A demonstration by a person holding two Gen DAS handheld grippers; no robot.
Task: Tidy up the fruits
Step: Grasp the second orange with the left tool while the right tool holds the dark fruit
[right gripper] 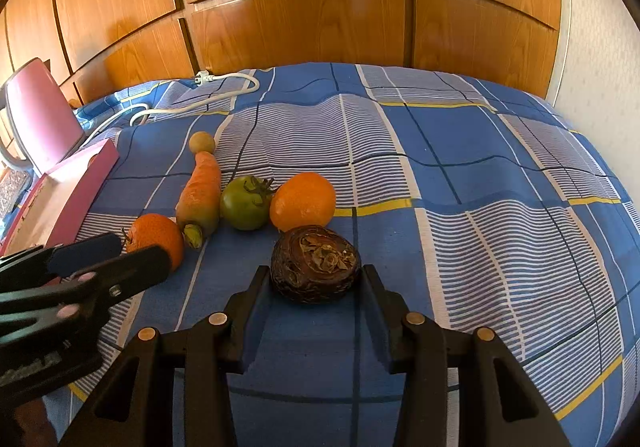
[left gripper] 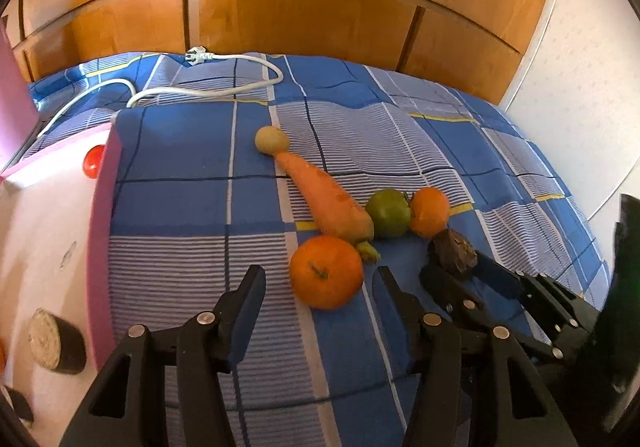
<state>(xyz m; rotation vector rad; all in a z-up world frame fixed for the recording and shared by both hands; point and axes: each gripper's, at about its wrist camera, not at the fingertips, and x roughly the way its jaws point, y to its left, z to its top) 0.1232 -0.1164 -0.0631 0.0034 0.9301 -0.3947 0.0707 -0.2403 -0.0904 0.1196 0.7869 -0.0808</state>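
On the blue checked bedspread lie a near orange (left gripper: 326,271) (right gripper: 157,237), a carrot (left gripper: 326,199) (right gripper: 200,193), a green tomato (left gripper: 389,213) (right gripper: 245,203), a second orange (left gripper: 429,211) (right gripper: 303,201), a small potato (left gripper: 271,140) (right gripper: 202,143) and a dark brown fruit (left gripper: 454,251) (right gripper: 315,263). My left gripper (left gripper: 320,283) is open, its fingers either side of the near orange. My right gripper (right gripper: 314,279) is open, its fingers flanking the dark fruit without visible squeeze.
A pink-walled white box (left gripper: 102,215) (right gripper: 76,199) stands at the left, holding a red tomato (left gripper: 93,163) and a cut dark piece (left gripper: 56,341). A white cable with plug (left gripper: 200,87) (right gripper: 208,87) lies at the back. Wooden cupboard doors stand behind the bed.
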